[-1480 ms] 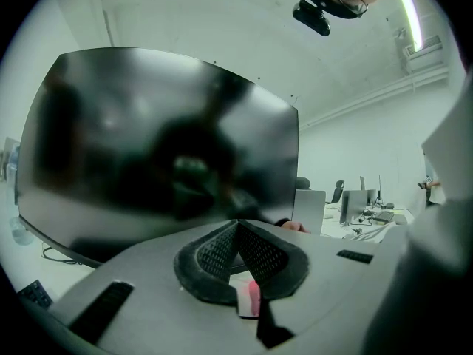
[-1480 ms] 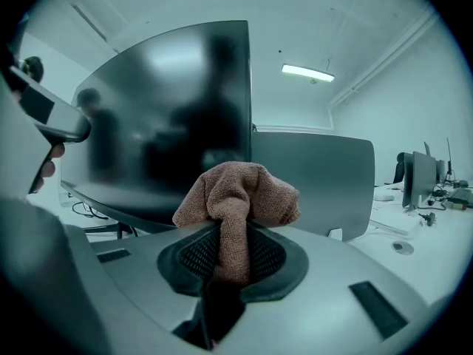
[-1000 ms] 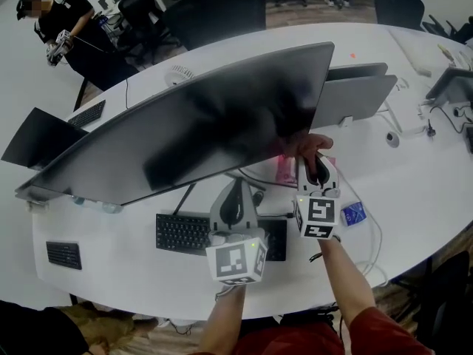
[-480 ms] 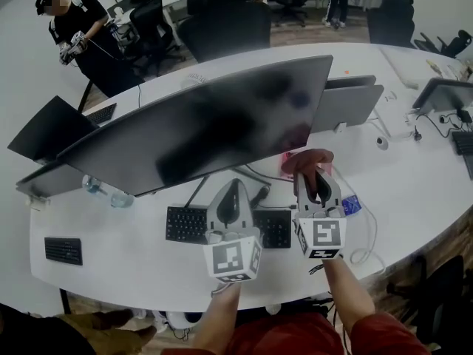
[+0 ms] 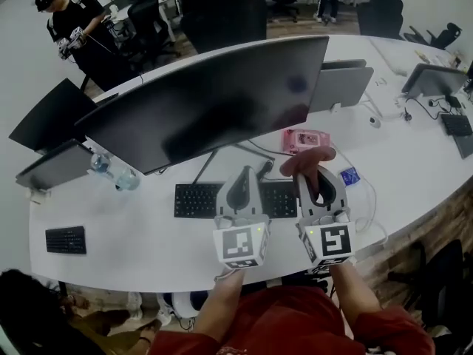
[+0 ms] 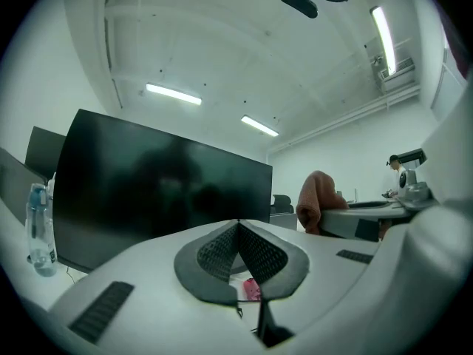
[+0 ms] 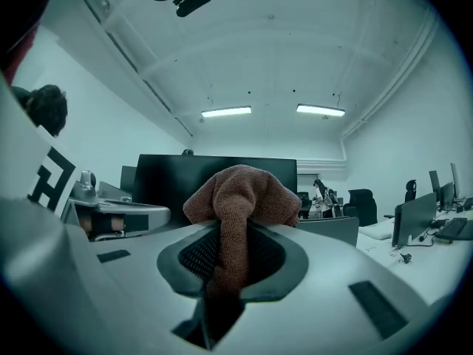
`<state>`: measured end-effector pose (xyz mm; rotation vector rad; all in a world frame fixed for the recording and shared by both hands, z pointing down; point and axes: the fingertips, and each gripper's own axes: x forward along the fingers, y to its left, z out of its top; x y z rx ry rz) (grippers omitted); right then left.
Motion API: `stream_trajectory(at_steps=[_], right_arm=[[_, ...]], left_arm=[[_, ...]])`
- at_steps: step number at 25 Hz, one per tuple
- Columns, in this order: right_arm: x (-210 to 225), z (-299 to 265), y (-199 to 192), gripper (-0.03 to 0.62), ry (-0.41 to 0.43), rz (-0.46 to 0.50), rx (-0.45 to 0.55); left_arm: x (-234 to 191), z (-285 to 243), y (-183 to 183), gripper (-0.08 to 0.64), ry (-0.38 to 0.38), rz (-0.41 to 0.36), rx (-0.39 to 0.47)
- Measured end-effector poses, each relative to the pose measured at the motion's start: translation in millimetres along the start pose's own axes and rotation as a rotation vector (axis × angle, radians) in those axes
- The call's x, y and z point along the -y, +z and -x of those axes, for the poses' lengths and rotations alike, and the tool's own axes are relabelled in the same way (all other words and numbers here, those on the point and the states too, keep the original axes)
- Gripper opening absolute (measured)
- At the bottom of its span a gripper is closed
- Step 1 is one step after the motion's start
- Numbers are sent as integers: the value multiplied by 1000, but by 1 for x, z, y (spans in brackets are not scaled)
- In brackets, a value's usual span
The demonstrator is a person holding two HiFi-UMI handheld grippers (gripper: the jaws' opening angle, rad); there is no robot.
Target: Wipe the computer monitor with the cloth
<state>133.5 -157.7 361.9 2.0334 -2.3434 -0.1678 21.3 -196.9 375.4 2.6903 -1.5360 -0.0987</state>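
Head view: pinching the brown cloth [image 5: 308,159] in the right gripper [image 5: 316,170], just right of the frame's centre. Bunching out past the jaw tips, below the lower right corner of the wide dark monitor [image 5: 214,102] and apart from the screen. Hovering over the white table [image 5: 133,235], with a pink box [image 5: 304,139] lying between cloth and monitor. Holding the left gripper [image 5: 244,171] just beside it on the left, over the black keyboard [image 5: 198,200], jaws pressed together on nothing. Standing at the left edge, under the monitor's left end, a clear water bottle [image 5: 112,173].

Left gripper view: showing both pads meeting at the tips in the lower middle, with only a sliver of the pink box visible beyond them. Filling the left half, the dark monitor. Hanging at centre right, the cloth, in the other tool's grip and clear of this one.

Right gripper view: clamping the cloth squarely between the pads at centre. Rising as a folded lump above the tips, in front of the monitor's middle, with the screen behind it.
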Motion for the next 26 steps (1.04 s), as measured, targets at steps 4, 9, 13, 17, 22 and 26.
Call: stream_trajectory(at_steps=[4,9,13,17,22,26], right_arm=[[-18,13,2,77,18,15,6],[-31,17,6,77,21,28,19],[-36,15,5,77,17,25,18],[-43,12,3,77,30,26,19],[-51,5,6,77,46,31,20],[-54,1,6,77,56,38,11]], left_arm=[[6,15,0,23,-29,-1,0],[9,25,1,23,-53,-9,5],[3,28,4,23,-49,-14,13],[-8,31,9,23,-31,-15,29],[-19,33,16,23,-8,-8,43],[-23,33,19,23,-1,-8,45]])
